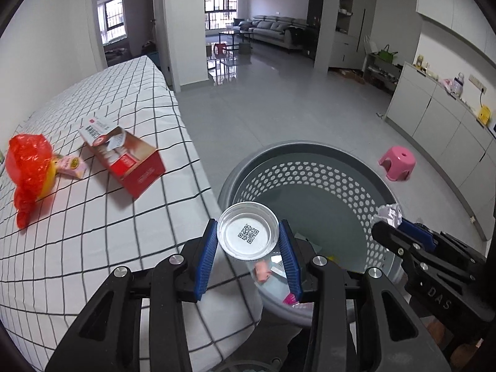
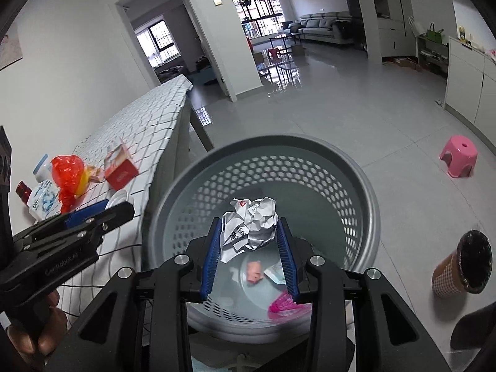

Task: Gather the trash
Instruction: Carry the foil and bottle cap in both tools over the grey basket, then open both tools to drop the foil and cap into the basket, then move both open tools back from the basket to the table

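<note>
The clear lid point(image 1: 248, 231) sits pinched between the pads of the left tool point(image 1: 248, 241), partly open to the lid's width, its round face turned up toward the camera. The crumpled paper point(image 2: 251, 226) is clamped the same way in the right tool point(image 2: 250, 238), also part open around the wad. Both pieces hang over the mouth of the grey basket point(image 2: 369, 204): the paper well inside the rim, the lid just over the near rim by the bench point(image 1: 93, 241) edge. Straight below each tool lies the basket floor with a few scraps. So the drop is downward; the right hand looks better placed, while the left probably needs a little further in. Left of the tools, on the bench, a red box point(image 1: 130, 161) and red bag point(image 1: 29, 167) wait.
</note>
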Tool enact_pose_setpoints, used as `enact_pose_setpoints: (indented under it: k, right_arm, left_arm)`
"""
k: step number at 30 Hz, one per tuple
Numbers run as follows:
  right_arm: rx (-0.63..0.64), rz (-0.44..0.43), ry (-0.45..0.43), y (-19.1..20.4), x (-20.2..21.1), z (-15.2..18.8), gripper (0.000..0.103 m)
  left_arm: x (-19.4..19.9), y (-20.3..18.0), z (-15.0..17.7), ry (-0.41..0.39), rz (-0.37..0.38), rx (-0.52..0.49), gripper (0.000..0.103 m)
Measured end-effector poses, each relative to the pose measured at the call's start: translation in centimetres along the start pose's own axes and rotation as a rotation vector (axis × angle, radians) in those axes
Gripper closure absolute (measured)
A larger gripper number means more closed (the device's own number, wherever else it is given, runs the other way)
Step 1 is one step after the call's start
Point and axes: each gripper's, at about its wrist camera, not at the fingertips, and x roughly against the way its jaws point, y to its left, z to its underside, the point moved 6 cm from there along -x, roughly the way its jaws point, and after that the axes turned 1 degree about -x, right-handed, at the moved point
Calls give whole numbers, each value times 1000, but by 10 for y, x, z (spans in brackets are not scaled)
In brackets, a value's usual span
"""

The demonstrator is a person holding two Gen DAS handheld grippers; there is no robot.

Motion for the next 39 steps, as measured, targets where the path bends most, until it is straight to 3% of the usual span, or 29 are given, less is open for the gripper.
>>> enact_pose_setpoints:
  k: [9,21,24,26,32,39]
  right_arm:
    - [-2,5,39,-3,-21,3,68]
    - [-4,19,56,-9,-29,0,67]
    - [-8,16,56,-11,-28,2,60]
    - [-11,15,45,-12,-26,2,51]
    - [-17,17,36,-15,-23,0,51]
    - [-21,17,33,-15,-21,1,51]
  left_arm:
    - [-22,-4,2,44,7,0,64]
    - [-24,-14,-3,36,11,-14,63]
    - [-24,-15,-2,45,19,-14,63]
    - [-24,-16,-2,46,20,-15,58]
    - [-20,-17,-3,30,13,-23,45]
    - [-22,-14,-2,37,15,-15,43]
